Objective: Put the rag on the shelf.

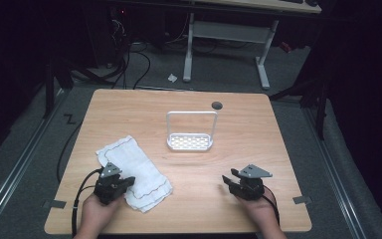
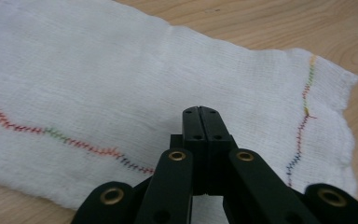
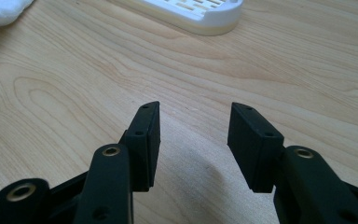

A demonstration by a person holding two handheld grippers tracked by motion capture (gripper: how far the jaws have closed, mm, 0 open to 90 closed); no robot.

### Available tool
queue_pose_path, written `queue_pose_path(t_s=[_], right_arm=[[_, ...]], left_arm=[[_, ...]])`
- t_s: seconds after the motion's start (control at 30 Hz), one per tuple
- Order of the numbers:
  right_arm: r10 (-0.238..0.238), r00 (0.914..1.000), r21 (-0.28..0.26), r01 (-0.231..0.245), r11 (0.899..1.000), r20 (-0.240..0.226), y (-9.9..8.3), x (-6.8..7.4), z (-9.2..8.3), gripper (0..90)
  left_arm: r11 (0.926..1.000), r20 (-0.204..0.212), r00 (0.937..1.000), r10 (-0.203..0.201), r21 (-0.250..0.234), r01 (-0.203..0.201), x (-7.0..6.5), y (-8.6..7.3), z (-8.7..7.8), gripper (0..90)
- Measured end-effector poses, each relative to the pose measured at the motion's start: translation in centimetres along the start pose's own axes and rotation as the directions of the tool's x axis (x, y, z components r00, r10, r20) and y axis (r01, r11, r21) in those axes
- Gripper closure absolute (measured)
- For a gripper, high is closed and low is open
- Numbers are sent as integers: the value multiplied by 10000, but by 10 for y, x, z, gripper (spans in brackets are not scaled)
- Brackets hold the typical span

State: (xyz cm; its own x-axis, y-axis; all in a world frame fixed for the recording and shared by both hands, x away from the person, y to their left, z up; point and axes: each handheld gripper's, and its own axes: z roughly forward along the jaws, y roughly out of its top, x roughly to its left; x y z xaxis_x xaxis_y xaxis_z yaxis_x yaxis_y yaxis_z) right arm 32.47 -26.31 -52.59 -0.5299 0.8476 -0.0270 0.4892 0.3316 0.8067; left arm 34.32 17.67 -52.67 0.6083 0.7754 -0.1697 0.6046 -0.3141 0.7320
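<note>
With the left gripper (image 2: 200, 112) seemingly pinched empty over the cloth (image 2: 121, 84) and the right gripper (image 3: 193, 121) spread wide beside it, a grab may miss the fabric

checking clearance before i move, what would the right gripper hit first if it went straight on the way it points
Probably the white rack. The right gripper has its fingers open over bare table, and the rack's base lies ahead, slightly left of centre. Depth is hard to judge.

L gripper (image 2: 200, 112) closed, R gripper (image 3: 193, 119) agape.
</note>
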Motion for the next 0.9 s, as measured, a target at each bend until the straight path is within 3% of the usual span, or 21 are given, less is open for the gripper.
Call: queue_pose_path(t_s=[0.07,0.2,0.37,0.53,0.57,0.7,0.87,0.9], right_arm=[[-15,10000,24,15,10000,-37,0,1,1,544],[-167,9996,137,171,9998,-245,0,6,4,544],[-368,9981,223,379,9990,-500,1,16,7,544],[-683,9952,385,711,9967,-695,3,26,12,544],[-729,9929,406,770,9962,-943,5,33,15,559],[-807,9838,328,870,9957,-1600,19,50,20,629],[-1386,9699,224,1460,9890,-2000,37,71,28,677],[-1433,9623,87,1494,9887,-2312,47,79,35,744]], left_arm=[[9997,81,9999,65,216,-67,-3,-1,4,900],[9998,224,9997,-54,188,50,-5,-3,6,900],[9991,492,9983,316,267,-330,-16,-2,9,900],[9963,973,9925,742,367,-781,-32,-2,14,900],[9939,1149,9885,979,397,-1031,-41,-2,16,900],[9898,1239,9835,1321,372,-1376,-53,-2,19,900],[9876,1285,9809,1459,393,-1520,-56,-2,20,900],[9874,1305,9804,1473,393,-1536,-56,-2,20,900]])
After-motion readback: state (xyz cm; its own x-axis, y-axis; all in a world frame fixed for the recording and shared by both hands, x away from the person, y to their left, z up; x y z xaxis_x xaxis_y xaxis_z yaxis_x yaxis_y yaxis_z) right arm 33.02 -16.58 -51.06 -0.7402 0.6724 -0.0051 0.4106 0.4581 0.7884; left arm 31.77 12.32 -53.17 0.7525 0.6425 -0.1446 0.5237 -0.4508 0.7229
